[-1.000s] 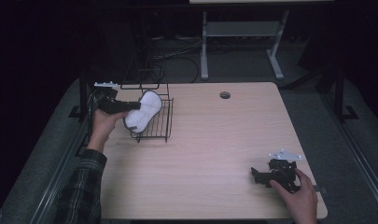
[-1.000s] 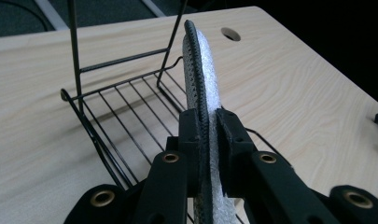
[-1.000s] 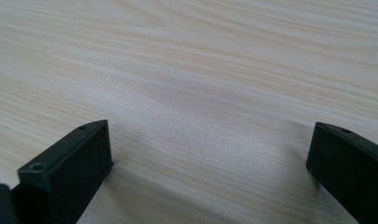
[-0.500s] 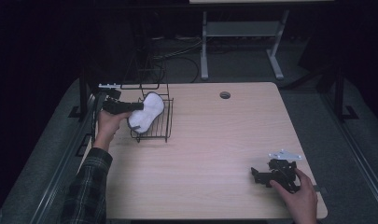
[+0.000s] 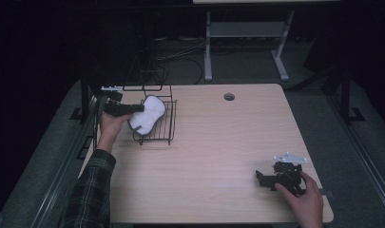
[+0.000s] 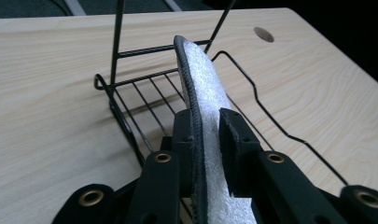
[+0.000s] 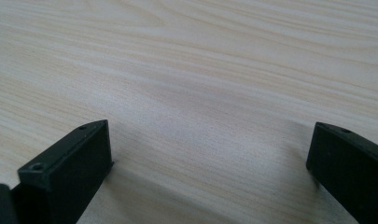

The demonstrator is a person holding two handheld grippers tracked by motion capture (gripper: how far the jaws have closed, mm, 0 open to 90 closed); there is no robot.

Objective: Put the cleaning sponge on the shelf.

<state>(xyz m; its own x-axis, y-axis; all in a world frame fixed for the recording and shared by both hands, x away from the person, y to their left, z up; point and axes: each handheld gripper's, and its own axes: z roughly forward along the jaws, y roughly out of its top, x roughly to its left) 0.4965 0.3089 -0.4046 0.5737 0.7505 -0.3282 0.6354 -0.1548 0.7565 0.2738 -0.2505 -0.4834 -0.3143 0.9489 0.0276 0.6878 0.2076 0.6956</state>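
Note:
A white peanut-shaped pad [image 5: 151,110] with a dark stitched rim stands on edge in a black wire rack [image 5: 160,134] at the table's left side. My left gripper [image 5: 139,109] reaches in from the left, and the pad [image 6: 201,79] runs up between its jaws. Those jaws have just been opening a little, but both still lie against the pad's faces in the left gripper view, where the left gripper [image 6: 206,122] sits low over the rack's wires [image 6: 144,93]. Near the front right corner my right gripper [image 5: 262,177] rests on the table, open with nothing in it [image 7: 210,149].
The wooden table [image 5: 218,142] has a round cable hole [image 5: 229,97] at the back. A tall wire loop [image 5: 142,71] rises behind the rack. A metal stand [image 5: 247,42] and cables lie on the dark floor beyond.
The left hand has shifted only slightly, with the pad still at the rack. The right hand and its gripper have not moved.

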